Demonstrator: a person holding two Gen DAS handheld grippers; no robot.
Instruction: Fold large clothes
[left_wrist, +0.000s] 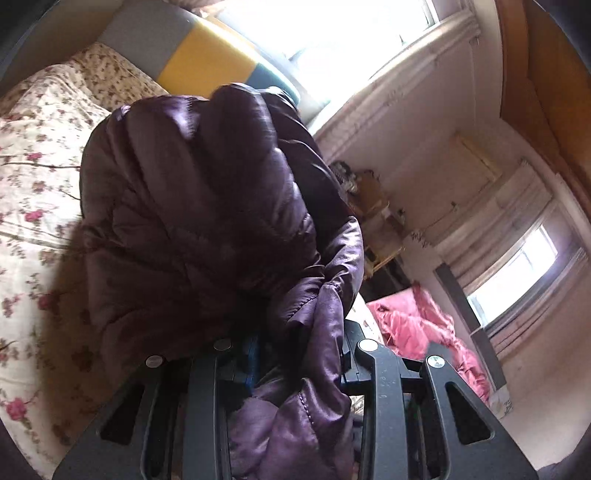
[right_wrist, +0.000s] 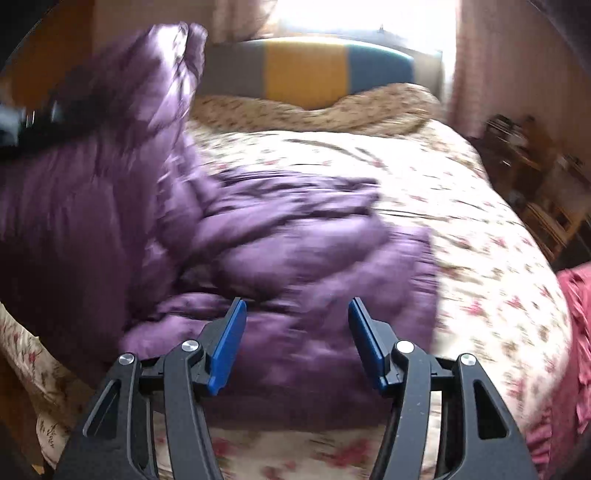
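Purple puffer jacket (right_wrist: 258, 240): clamped in left gripper (left_wrist: 291, 369); right gripper (right_wrist: 297, 339) parted, empty, above hem on floral bedspread (right_wrist: 461, 221).

Purple quilted jacket (right_wrist: 280, 251); cream bedspread (right_wrist: 461, 206) with pink flowers; grey, yellow and teal headboard (right_wrist: 306, 70); pink cloth (left_wrist: 417, 328); blue pads (right_wrist: 229, 343).

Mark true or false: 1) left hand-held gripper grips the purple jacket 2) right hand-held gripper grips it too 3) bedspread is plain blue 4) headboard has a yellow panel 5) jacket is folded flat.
1) True: the left hand-held gripper is shut on the purple jacket.
2) False: the right hand-held gripper is open, nothing between its blue pads.
3) False: the bedspread is cream with pink flowers.
4) True: the headboard shows one.
5) False: one side is lifted, bunched.
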